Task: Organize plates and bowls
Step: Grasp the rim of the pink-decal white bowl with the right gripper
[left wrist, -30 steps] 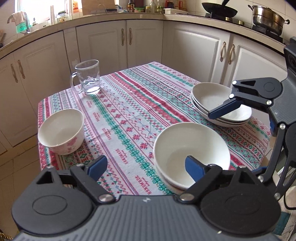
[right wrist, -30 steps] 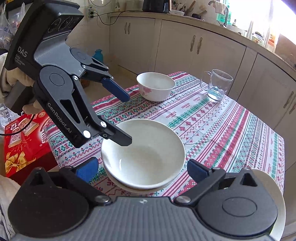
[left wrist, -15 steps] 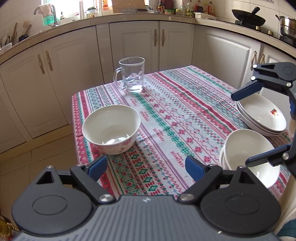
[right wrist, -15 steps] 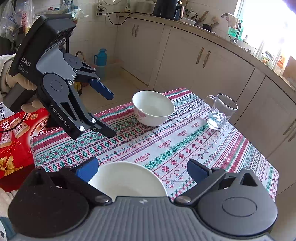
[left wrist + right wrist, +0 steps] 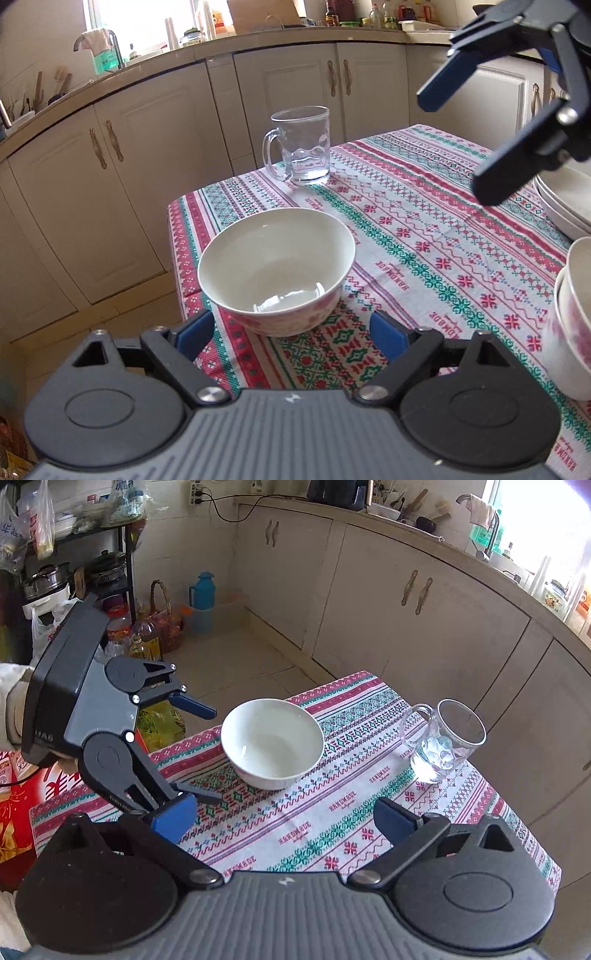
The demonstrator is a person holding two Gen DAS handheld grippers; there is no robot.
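Note:
A white bowl with a pink pattern [image 5: 277, 269] sits near the table's corner, also in the right wrist view [image 5: 272, 740]. My left gripper [image 5: 291, 332] is open, its blue fingers either side of the bowl's near side, not touching; it also shows in the right wrist view [image 5: 207, 753]. My right gripper [image 5: 282, 821] is open and empty above the cloth, seen high at right in the left wrist view [image 5: 465, 144]. Stacked bowls [image 5: 572, 317] stand at the right edge. A stack of white plates [image 5: 565, 206] lies behind them.
A glass mug [image 5: 303, 146] stands on the patterned tablecloth [image 5: 424, 236] behind the bowl, also in the right wrist view [image 5: 441, 740]. Kitchen cabinets [image 5: 129, 184] surround the table. Bottles, a basket and a blue thermos [image 5: 203, 594] stand on the floor to the left.
My left gripper has swung left from the stacked bowls to the single patterned bowl and closed in on it. My right gripper has risen and pulled back from the stack.

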